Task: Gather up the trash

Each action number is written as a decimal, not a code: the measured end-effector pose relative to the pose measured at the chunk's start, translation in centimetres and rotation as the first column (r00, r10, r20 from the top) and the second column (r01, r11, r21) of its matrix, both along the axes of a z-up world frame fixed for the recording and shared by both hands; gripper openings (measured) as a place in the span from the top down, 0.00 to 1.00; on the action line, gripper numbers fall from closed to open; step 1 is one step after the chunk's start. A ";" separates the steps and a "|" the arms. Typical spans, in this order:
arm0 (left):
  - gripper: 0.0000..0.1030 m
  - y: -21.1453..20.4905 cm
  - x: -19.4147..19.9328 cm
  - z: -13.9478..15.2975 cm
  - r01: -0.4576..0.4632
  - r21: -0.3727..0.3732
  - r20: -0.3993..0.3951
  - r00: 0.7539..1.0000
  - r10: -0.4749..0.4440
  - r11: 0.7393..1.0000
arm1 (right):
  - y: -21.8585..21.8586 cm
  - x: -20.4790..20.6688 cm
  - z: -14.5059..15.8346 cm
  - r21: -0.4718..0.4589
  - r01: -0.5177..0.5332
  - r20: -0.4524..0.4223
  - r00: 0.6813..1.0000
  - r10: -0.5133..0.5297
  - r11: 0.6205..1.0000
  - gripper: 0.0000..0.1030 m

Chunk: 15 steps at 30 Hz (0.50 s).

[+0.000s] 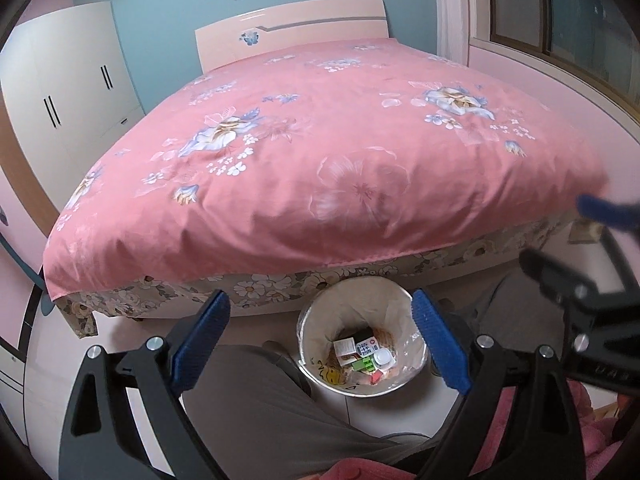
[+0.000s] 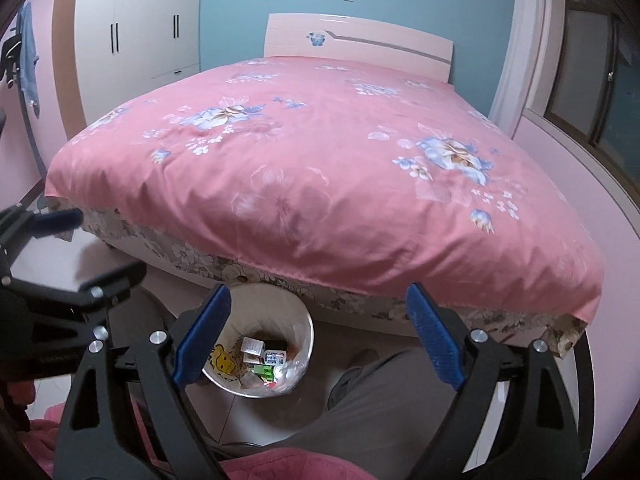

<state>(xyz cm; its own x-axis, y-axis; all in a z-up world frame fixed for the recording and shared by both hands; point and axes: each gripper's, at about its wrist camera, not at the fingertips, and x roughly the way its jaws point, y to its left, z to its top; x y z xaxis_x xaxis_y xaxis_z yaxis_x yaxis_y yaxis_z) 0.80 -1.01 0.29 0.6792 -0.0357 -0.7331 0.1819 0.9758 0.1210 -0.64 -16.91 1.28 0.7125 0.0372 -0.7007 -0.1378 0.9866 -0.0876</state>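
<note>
Both tongs wide apart, nothing between the blue pads. Left tongs (image 1: 320,340) above the floor, tilted down over a grey trouser leg (image 1: 256,400). Right tongs (image 2: 318,338) likewise tilted down, also gaping and empty. Round white bin (image 1: 400,296) on the floor, just beside the foot of the bed (image 1: 320,160), lined with a clear bag. Inside the bin: trash (image 1: 366,358) in a heap, with small boxes, a white cap, green and red scraps. Pink flowered cover draped over the bed, hanging past the patterned mattress edge. White wardrobe (image 2: 136,20) against the far wall.
</note>
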 end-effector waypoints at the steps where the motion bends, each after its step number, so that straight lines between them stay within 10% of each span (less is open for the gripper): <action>1: 0.09 0.0 0.0 0.0 -0.003 0.000 0.000 1.000 0.003 1.000 | -0.1 -0.1 -0.1 0.006 0.003 -0.005 1.000 -0.003 1.000 0.15; 15: 0.09 0.1 -0.5 0.8 -0.040 0.016 0.037 0.999 0.039 0.999 | -0.8 -0.1 -0.1 0.033 0.030 -0.008 1.000 -0.030 0.999 0.15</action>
